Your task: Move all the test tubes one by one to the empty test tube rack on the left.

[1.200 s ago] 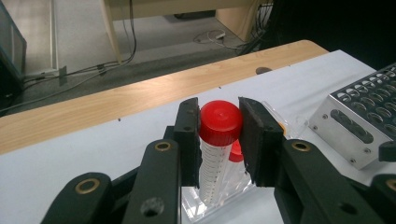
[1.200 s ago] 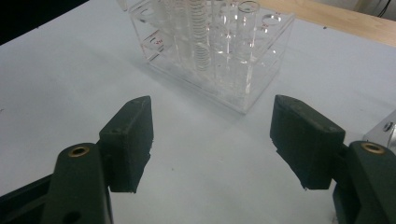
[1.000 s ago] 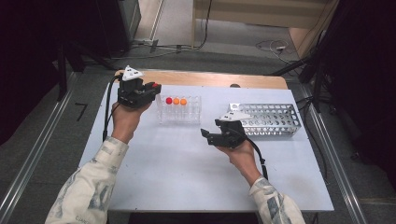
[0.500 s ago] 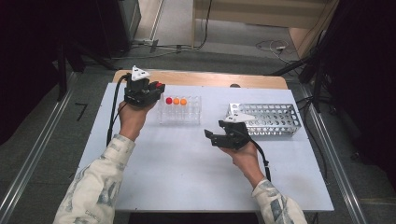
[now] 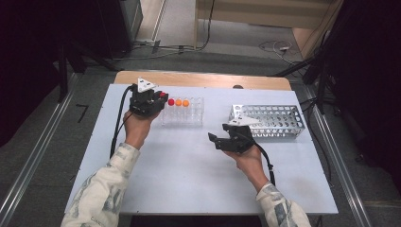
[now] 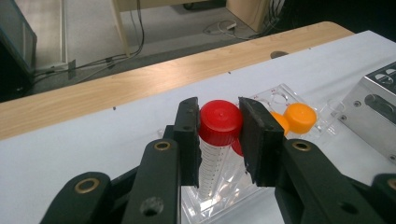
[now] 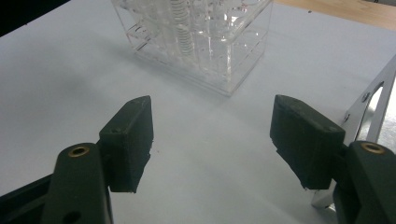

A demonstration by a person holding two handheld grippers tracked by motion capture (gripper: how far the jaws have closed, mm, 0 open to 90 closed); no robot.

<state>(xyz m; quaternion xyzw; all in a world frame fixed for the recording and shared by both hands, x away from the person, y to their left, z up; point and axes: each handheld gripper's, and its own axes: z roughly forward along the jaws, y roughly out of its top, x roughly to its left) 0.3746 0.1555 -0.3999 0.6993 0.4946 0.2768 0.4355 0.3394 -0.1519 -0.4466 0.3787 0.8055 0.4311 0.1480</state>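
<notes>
My left gripper (image 6: 219, 135) is shut on the red cap of a clear graduated tube (image 6: 220, 122). The tube hangs upright with its lower part inside the left end of a clear plastic rack (image 5: 189, 116). In the high view this gripper (image 5: 162, 97) sits at the rack's left end. In the rack stand one red-capped tube (image 5: 171, 101) and two orange-capped tubes (image 5: 182, 102). My right gripper (image 5: 213, 140) hovers low over the white table (image 5: 179, 179), open, with nothing between its jaws. From the right gripper view the clear rack (image 7: 210, 51) lies ahead of that gripper (image 7: 212, 135).
A perforated metal rack (image 5: 274, 120) stands at the right, just behind the right hand, and its edge (image 7: 378, 112) is close to the right jaw. A wooden strip (image 5: 203, 79) runs along the table's far edge. Cables trail from both grippers.
The left hand has sunk and shifted slightly toward the clear rack's left end, carrying the red-capped tube. The right hand has stayed in place.
</notes>
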